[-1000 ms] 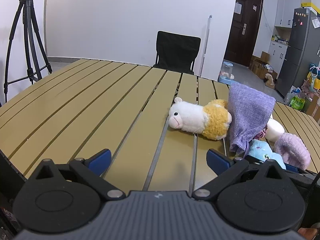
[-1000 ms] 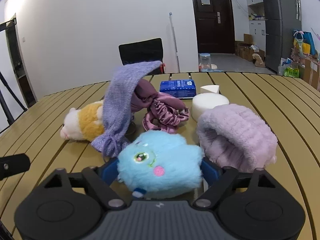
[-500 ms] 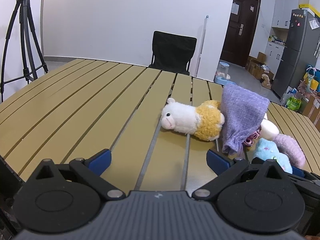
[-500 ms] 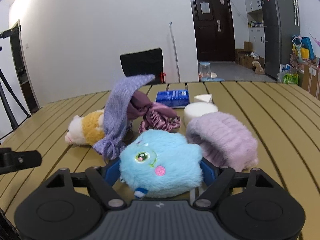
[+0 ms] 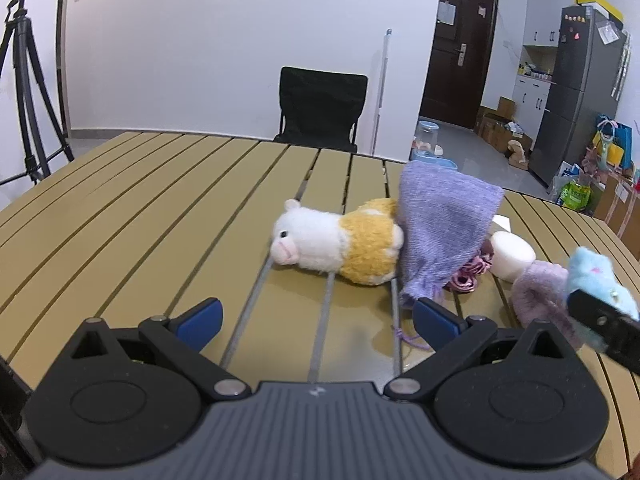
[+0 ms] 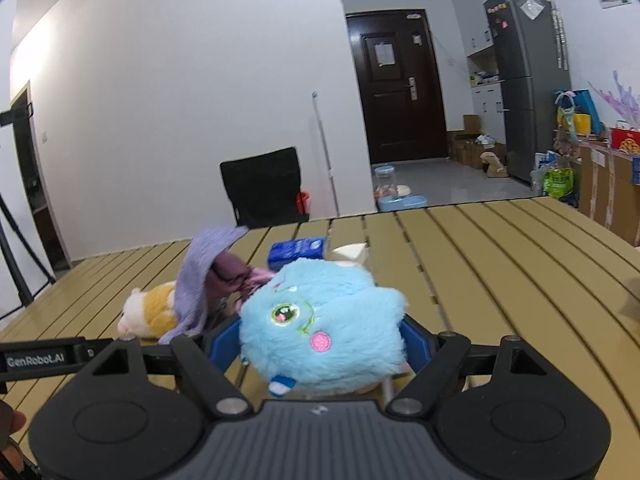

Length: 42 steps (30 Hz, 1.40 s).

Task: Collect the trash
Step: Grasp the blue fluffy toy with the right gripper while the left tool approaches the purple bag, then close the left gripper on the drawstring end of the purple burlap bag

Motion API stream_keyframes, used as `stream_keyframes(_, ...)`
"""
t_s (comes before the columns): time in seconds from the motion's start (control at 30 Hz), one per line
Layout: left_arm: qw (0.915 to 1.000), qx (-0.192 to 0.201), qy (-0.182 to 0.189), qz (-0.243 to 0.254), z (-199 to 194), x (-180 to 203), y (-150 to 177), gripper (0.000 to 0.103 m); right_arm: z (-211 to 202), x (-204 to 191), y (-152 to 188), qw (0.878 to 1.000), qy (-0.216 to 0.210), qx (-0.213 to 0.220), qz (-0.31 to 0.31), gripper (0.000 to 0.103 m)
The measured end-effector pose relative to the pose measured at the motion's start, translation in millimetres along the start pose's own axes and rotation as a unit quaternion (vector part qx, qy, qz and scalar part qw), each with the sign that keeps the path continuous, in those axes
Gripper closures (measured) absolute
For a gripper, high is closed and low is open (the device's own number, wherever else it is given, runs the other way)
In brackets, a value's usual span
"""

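My right gripper [image 6: 320, 344] is shut on a fluffy light-blue plush toy [image 6: 324, 324] and holds it lifted above the slatted table [image 6: 500, 272]; the toy also shows at the right of the left wrist view [image 5: 592, 276]. My left gripper [image 5: 316, 320] is open and empty, low over the table near its front edge. Ahead of it lie a white and yellow plush animal [image 5: 336, 240], a purple knitted pouch [image 5: 440, 232], a white foam cylinder [image 5: 512, 254] and a fuzzy lilac piece [image 5: 540, 296].
A blue packet [image 6: 296, 250] and a white wedge [image 6: 350, 252] lie further back on the table. A pink satin scrunchie [image 5: 468, 276] sits under the pouch. A black chair [image 5: 320, 112] stands behind the table, a tripod [image 5: 24, 92] at the left.
My right gripper has lifted the blue plush toy up off the table, away from the lilac piece. My left gripper has shifted slightly right, staying open.
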<state>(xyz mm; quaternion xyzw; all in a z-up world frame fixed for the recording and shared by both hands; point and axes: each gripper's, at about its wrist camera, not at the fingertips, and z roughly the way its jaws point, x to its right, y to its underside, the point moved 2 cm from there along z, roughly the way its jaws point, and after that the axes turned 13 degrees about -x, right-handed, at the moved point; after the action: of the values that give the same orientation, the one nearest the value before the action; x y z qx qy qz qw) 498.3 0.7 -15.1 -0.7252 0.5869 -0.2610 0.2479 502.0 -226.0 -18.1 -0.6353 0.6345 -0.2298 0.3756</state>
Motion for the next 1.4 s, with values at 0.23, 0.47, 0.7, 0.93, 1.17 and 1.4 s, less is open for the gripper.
stream_keyframes(0.23, 0.9997, 0.005, 0.004, 0.022, 11.1, 27.7, -1.4, 0.0, -5.5, 29.9, 0.3, 1.0, 0.015, 0.012, 0.023, 0.023)
stream_keyframes(0.47, 0.9987, 0.012, 0.0, 0.049, 27.2, 53.7, -3.5, 0.0, 0.6, 59.8, 1.3, 0.998, 0.039, 0.009, 0.045, 0.023)
stream_keyframes(0.7, 0.9984, 0.009, 0.0, 0.056, 46.3, 67.2, -9.8, 0.003, 12.2, 91.5, 2.3, 0.996, 0.048, 0.002, 0.08, 0.023)
stream_keyframes(0.93, 0.9986, -0.006, -0.003, 0.053, 66.3, 75.6, -14.8, 0.025, 20.1, 97.3, 6.5, 0.996, 0.037, -0.004, 0.079, 0.023)
stream_keyframes(1.17, 0.999, -0.017, 0.007, 0.04, 75.7, 72.9, -17.0, 0.051, 29.9, 95.7, 6.8, 0.997, 0.033, -0.008, 0.073, 0.023)
stream_keyframes(1.4, 0.9992, -0.007, 0.022, 0.032, 71.9, 70.8, -15.1, 0.081, 29.3, 97.7, 7.5, 0.996, 0.031, -0.006, 0.077, 0.023)
